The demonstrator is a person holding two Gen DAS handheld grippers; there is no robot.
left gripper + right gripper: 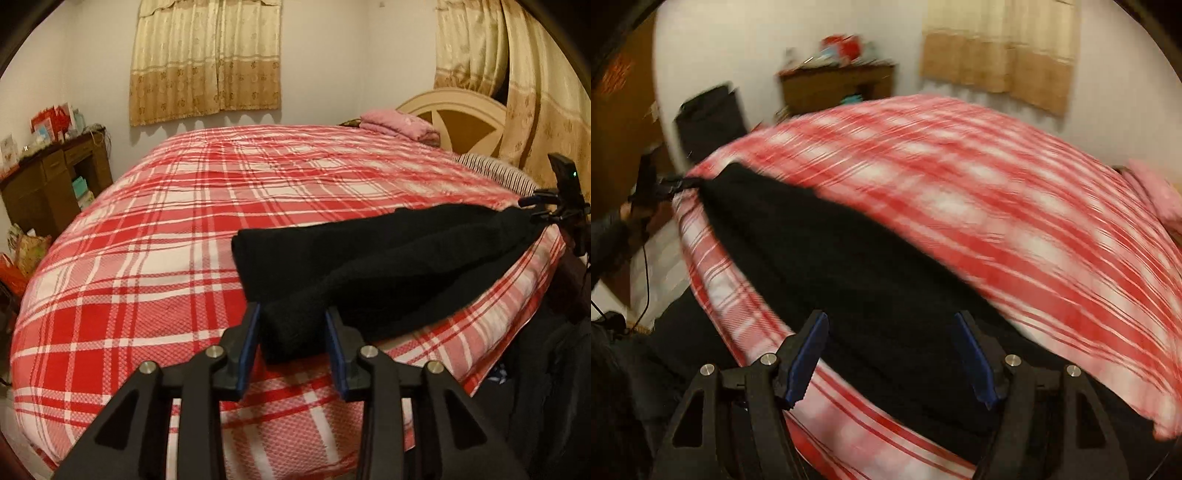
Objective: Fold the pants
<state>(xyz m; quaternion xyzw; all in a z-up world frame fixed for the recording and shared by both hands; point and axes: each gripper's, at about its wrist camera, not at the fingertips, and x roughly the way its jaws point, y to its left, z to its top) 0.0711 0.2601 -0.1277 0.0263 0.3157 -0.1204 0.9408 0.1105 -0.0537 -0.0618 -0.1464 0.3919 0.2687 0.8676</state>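
Pants [388,266] between left fingers [251,347], under spread right fingers [809,354]

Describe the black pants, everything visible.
The black pants look like soft, thick, matte knit fabric with no visible pattern. They stretch lengthwise near the edge of the red and white plaid bedspread, partly folded into a long band. The left gripper has one end between its blue pads. The right gripper is at the other end; its own view shows the jaws wide apart around fabric, though that view is blurred.
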